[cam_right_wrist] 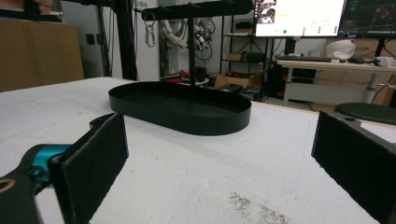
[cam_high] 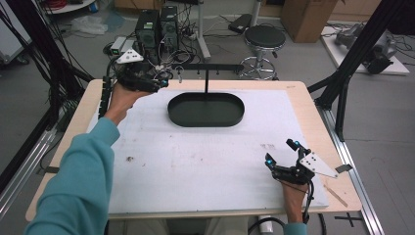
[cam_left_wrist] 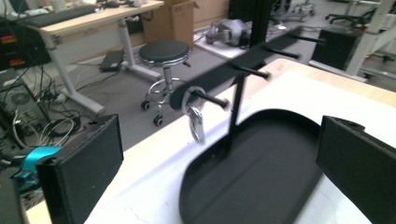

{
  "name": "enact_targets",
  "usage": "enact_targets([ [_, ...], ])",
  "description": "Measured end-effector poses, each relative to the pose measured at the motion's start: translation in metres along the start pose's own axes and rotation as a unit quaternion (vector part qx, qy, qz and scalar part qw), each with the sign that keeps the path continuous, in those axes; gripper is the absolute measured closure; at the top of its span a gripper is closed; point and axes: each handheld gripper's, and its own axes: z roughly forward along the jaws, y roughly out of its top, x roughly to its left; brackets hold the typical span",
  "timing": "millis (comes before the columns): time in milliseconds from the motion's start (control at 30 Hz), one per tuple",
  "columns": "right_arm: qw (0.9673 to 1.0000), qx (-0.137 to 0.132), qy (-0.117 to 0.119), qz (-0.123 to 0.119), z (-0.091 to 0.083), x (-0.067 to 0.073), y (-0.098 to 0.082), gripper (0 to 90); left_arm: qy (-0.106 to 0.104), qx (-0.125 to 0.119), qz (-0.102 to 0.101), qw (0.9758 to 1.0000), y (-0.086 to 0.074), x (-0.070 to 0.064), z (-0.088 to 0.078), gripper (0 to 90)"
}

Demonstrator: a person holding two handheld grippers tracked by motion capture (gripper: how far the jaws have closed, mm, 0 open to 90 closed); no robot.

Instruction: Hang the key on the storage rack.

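The carabiner (cam_left_wrist: pixel 196 122) hangs on a peg of the rack (cam_left_wrist: pixel 236 105) rising from the black tray (cam_high: pixel 206 109) near the bench's far edge. Left tool (cam_high: pixel 155 81) gapes wide, raised beside it; right tool (cam_high: pixel 281 157) wide, low by the near right corner.

The right claw (cam_right_wrist: pixel 219 172) stands wide open and empty low over the white counter (cam_right_wrist: pixel 196 182), facing an oval black tray (cam_right_wrist: pixel 180 109) whose post carries a bar with a silver clip (cam_right_wrist: pixel 150 29) hanging.
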Motion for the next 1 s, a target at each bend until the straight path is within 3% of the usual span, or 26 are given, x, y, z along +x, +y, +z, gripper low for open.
enact_targets([
  [200,1.0000,0.000,0.000,0.002,0.000,0.000,0.000,3.0,-0.023,-0.028,0.014,0.9992,-0.027,-0.011,-0.042,1.7],
  [267,1.0000,0.002,0.001,-0.002,0.000,0.000,0.000,3.0,-0.030,-0.030,0.013,0.9990,-0.031,-0.012,-0.047,1.7],
  [333,1.0000,0.003,0.001,0.000,0.000,0.000,0.000,3.0,-0.053,-0.040,0.023,0.9976,-0.051,-0.021,-0.069,1.7],
  [500,1.0000,0.005,0.001,-0.001,0.000,0.001,0.000,3.0,-0.050,-0.059,0.024,0.9967,-0.080,-0.034,-0.099,1.7],
  [600,1.0000,0.005,0.001,-0.002,0.001,0.000,0.000,3.0,-0.049,-0.067,0.018,0.9964,-0.091,-0.039,-0.109,1.7],
  [700,1.0000,0.009,0.000,-0.001,0.001,0.000,0.001,3.0,-0.049,-0.074,0.016,0.9959,-0.108,-0.051,-0.122,1.7],
  [733,1.0000,0.009,0.000,-0.001,0.001,0.001,0.001,3.2,-0.045,-0.088,0.018,0.9949,-0.113,-0.056,-0.127,1.7],
  [867,0.9999,0.010,0.000,0.001,0.001,0.001,0.000,3.1,-0.043,-0.113,0.018,0.9925,-0.132,-0.069,-0.138,1.7],
  [1000,1.0000,0.007,0.000,-0.004,0.001,0.001,0.000,3.1,-0.037,-0.114,0.009,0.9927,-0.151,-0.074,-0.143,1.7],
])
